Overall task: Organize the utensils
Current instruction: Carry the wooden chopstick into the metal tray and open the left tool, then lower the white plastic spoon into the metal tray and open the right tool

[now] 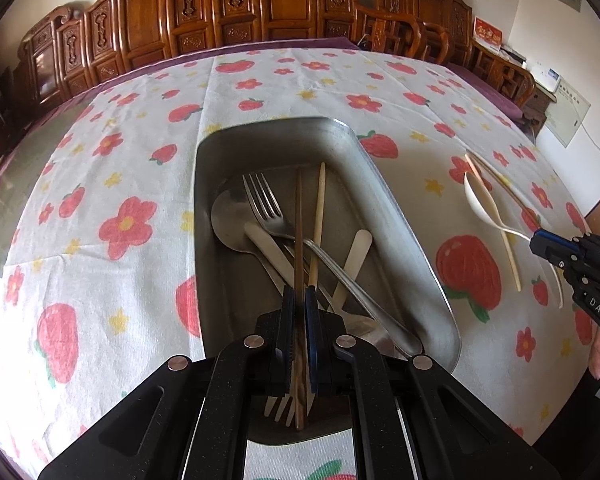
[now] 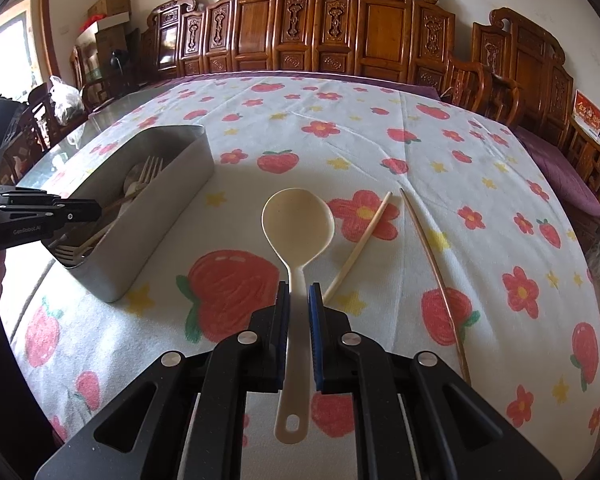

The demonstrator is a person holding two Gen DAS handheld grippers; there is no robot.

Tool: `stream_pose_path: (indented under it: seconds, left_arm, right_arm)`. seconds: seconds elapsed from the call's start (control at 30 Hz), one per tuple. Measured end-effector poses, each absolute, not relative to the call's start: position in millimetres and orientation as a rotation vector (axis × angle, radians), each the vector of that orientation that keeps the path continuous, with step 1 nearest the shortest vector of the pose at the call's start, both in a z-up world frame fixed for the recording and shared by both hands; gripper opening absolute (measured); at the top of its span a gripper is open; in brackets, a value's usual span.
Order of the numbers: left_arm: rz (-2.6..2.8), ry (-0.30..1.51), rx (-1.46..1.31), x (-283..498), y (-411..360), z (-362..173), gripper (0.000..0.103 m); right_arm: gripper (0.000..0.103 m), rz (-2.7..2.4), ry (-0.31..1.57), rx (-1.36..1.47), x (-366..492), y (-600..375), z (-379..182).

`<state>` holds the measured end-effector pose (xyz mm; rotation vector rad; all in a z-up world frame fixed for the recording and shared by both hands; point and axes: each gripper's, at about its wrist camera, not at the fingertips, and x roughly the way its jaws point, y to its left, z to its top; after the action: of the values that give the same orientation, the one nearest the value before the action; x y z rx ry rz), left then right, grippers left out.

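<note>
left gripper point(image 1: 299, 294) is clamped on a brown chopstick point(image 1: 299, 232) over the metal tray point(image 1: 400, 184): thin, stiff, light, likely to pivot. right gripper point(image 2: 299, 292) grips the cream spoon point(image 2: 298, 220) mid-handle, a light, smooth piece best held there.

1. The right gripper point(image 2: 299, 294) has its jaws closed on the handle of a cream plastic spoon point(image 2: 298, 220), bowl pointing away.
2. A pale wooden chopstick point(image 2: 358, 246) and a thin brown chopstick point(image 2: 436, 280) lie just right of it on the strawberry-print cloth of the counter point(image 2: 380, 132).
3. At left, a grey metal tray point(image 2: 172, 204) holds forks; the left gripper point(image 2: 94, 210) reaches over it.
</note>
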<state>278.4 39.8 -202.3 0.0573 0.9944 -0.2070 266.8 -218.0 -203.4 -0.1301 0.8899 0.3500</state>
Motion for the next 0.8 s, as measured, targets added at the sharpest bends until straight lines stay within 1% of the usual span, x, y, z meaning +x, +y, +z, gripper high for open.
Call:
stream_pose_path:
  seconds: [0.1, 0.17, 0.2, 0.53, 0.8]
  left_arm:
    - [-0.206, 0.969, 0.038, 275.6, 44.6, -194.3, 0.008]
    - [-0.2, 0.944, 0.034, 272.9, 47.9, -187.5, 0.014]
    - [-0.196, 0.933, 0.035, 272.3, 49.0, -184.1, 0.014]
    - [-0.167, 0.846, 0.024, 266.6, 71.7, -158.9, 0.016]
    - [-0.137, 0.823, 0.001, 268.4, 91.0, -150.8, 0.016]
  right_arm:
    - [0.011, 0.365, 0.875, -0.139, 263.6, -209.4, -194.1]
    - [0.011, 0.374, 0.868, -0.14, 260.4, -204.0, -188.7]
    - [0.011, 0.38, 0.865, -0.136, 258.6, -200.2, -185.7]
    - [0.011, 0.443, 0.84, -0.143, 258.1, -154.6, -158.4]
    - [0.011, 0.496, 0.81, -0.142, 272.2, -115.0, -135.3]
